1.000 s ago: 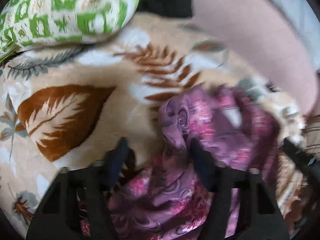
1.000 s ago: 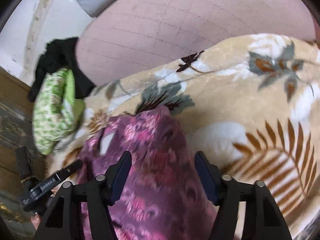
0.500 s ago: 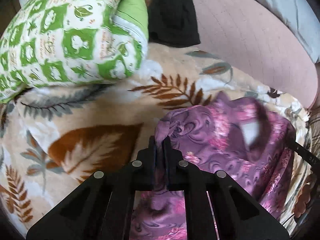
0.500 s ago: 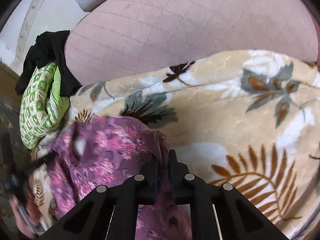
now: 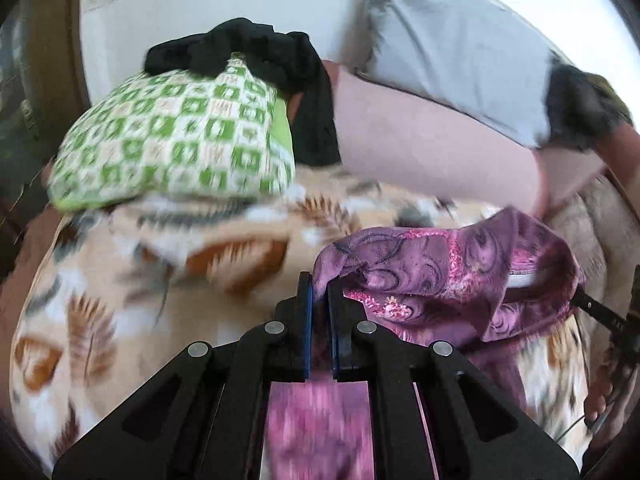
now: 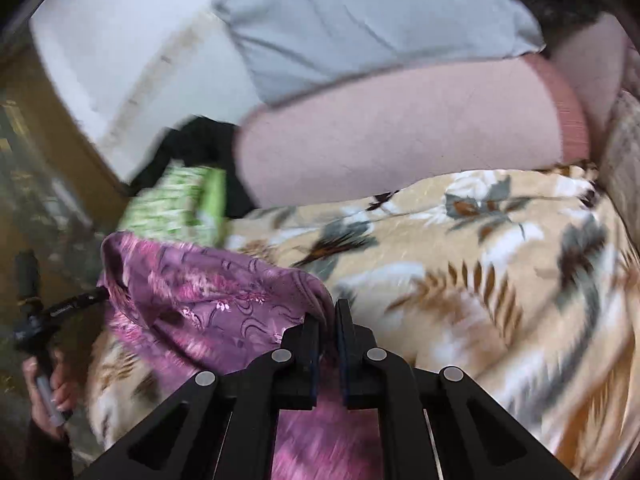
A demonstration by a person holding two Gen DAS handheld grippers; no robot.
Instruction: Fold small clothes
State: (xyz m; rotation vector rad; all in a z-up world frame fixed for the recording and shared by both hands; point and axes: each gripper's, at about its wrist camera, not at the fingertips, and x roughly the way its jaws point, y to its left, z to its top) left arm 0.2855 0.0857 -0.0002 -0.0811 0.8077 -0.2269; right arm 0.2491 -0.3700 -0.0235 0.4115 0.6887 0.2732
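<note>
You have one leaf-print blanket spread across the bed, cream with brown and grey leaves, and it fills most of the ground in both views. Behind it, at the far edge, runs one long pink bolster with one grey pillow leaning above it. On the far left sits one green-checked pillow with a black cloth draped over its top.

Your task piece is one small purple garment, patterned with pink flowers and dark swirls, soft and rumpled. It hangs stretched between your two grippers, above the blanket's near side, with a fold drooping below.

Your left gripper is clamped on the garment's left corner, its jaws nearly together with only cloth between them. Your right gripper is pinched the same way on the other corner. The blanket to the right of the garment lies bare, giving open room there; the pillows and bolster close off the far side.
</note>
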